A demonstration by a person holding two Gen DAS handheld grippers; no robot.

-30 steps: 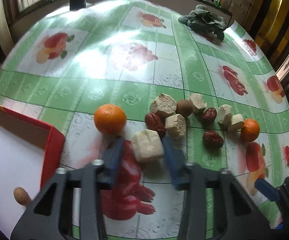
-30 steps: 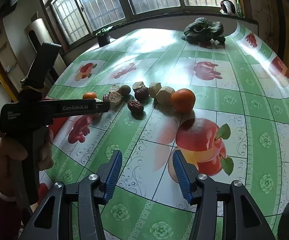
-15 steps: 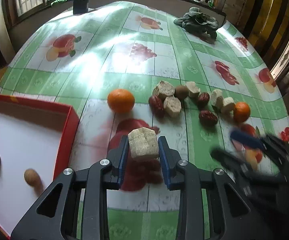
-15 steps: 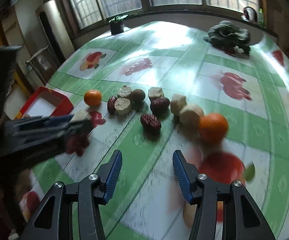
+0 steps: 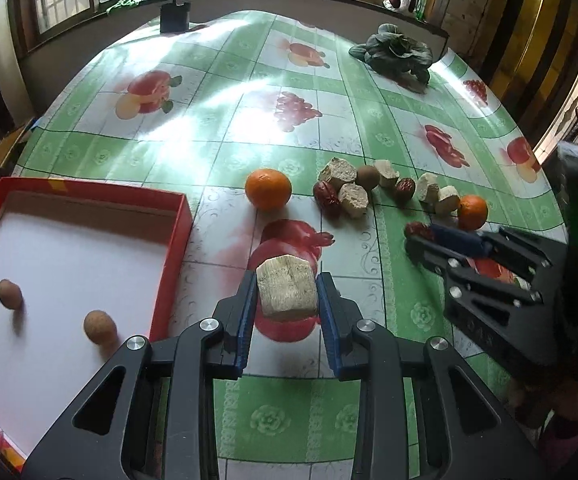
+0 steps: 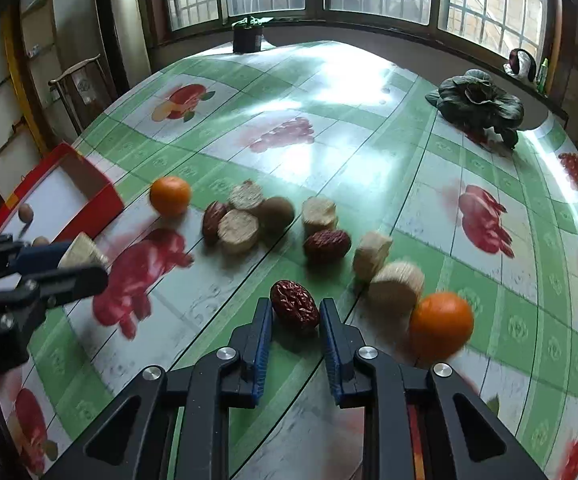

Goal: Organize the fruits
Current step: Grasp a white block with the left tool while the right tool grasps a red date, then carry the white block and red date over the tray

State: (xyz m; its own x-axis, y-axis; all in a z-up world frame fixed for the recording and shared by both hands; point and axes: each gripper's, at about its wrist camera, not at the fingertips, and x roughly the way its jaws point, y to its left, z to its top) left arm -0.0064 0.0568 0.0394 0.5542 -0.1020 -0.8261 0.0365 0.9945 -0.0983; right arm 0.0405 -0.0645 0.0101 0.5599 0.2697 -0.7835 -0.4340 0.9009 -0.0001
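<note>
My left gripper [image 5: 287, 294] is shut on a pale cut chunk [image 5: 287, 290] and holds it above the tablecloth, just right of the red tray [image 5: 173, 248]. The tray holds two small brown fruits [image 5: 100, 326]. My right gripper [image 6: 295, 312] has its jaws closely around a red date [image 6: 295, 306] on the table; they look closed on it. An orange [image 6: 441, 324] lies just to its right. More pale chunks [image 6: 395, 286], dates [image 6: 327, 244], a kiwi [image 6: 277, 212] and a second orange [image 6: 170, 195] lie beyond.
A dark leafy vegetable [image 6: 479, 100] lies at the table's far right. A black box [image 6: 247, 38] stands at the far edge by the windows. The left gripper shows in the right wrist view [image 6: 61, 264], near the tray [image 6: 85, 196].
My left gripper closed on the pale chunk, lifted it and drew back toward the tray. My right gripper moved in from the open cloth to the fruit pile and narrowed around a date.
</note>
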